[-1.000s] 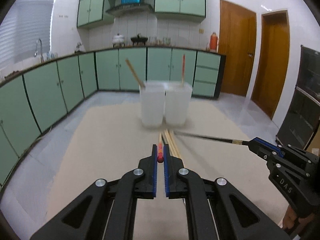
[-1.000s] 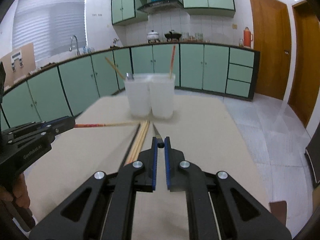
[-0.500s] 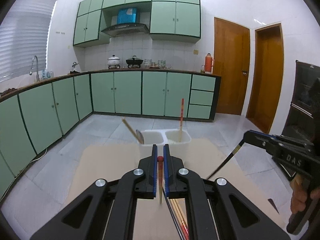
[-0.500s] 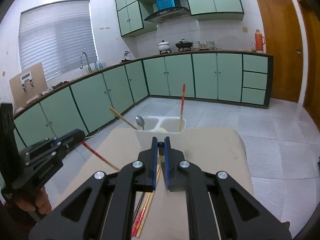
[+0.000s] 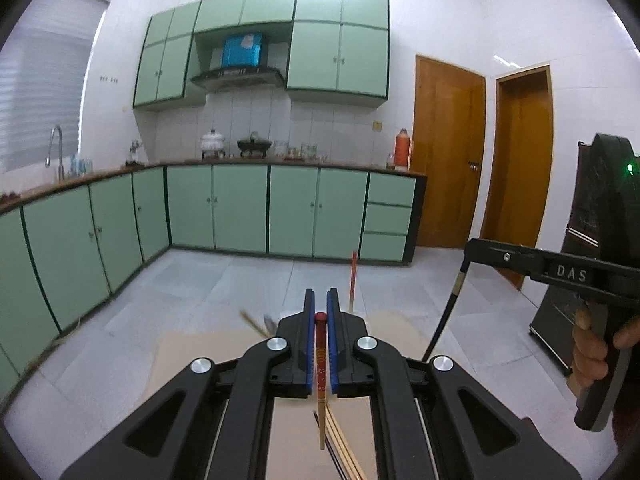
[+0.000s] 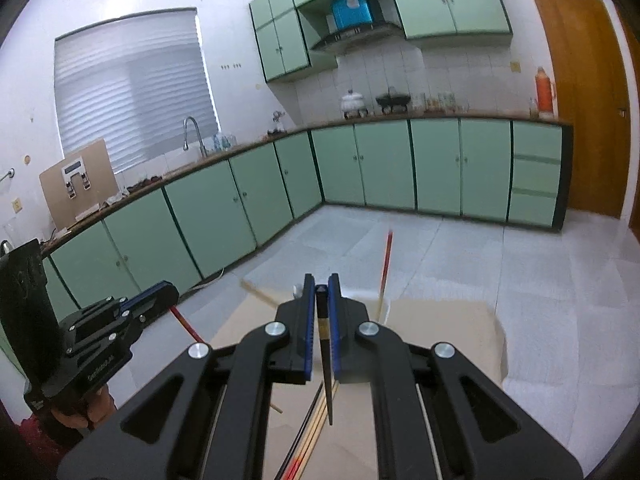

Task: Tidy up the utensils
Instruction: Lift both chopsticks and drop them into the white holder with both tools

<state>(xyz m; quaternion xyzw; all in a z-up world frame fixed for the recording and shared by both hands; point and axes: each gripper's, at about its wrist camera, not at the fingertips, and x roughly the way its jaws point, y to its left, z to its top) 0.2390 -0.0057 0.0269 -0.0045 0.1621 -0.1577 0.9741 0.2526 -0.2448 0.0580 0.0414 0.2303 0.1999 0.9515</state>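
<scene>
green kitchen cabinets and a grey tiled floor fill the background; a beige table (image 5: 208, 354) carries the work.

change since one second ago:
- both grippers have risen from near the table surface to well above it. the cameras, which faced the twin white containers level, now look over them, and the containers are almost hidden behind the gripper bodies.
- the left gripper (image 5: 321, 316) is clamped narrow on a red-topped chopstick (image 5: 320, 364), which hung level earlier and now hangs tip-down.
- the right gripper (image 6: 321, 290) is clamped narrow on a black chopstick (image 6: 327, 372), also turned from level to tip-down.

meaning for the task: judged from these views, both sticks are lifted off the table and oriented for insertion; the next step is likely to lower each one into a container.

positions:
- a red chopstick (image 5: 353, 280) already stands upright in the container past the left gripper, near the far edge of the table.
- a wooden utensil (image 5: 252, 322) leans out to the left; blurred.
- loose chopsticks (image 5: 340, 440) remain on the table below the grippers.

clearance:
- the far edge of the table lies just beyond the containers; open floor follows.
- the right edge (image 6: 498, 344) is near the right gripper's side.
- the two grippers are side by side and apart; the hanging tips are clear of the table.
- the standing red chopstick may obstruct a vertical descent.
</scene>
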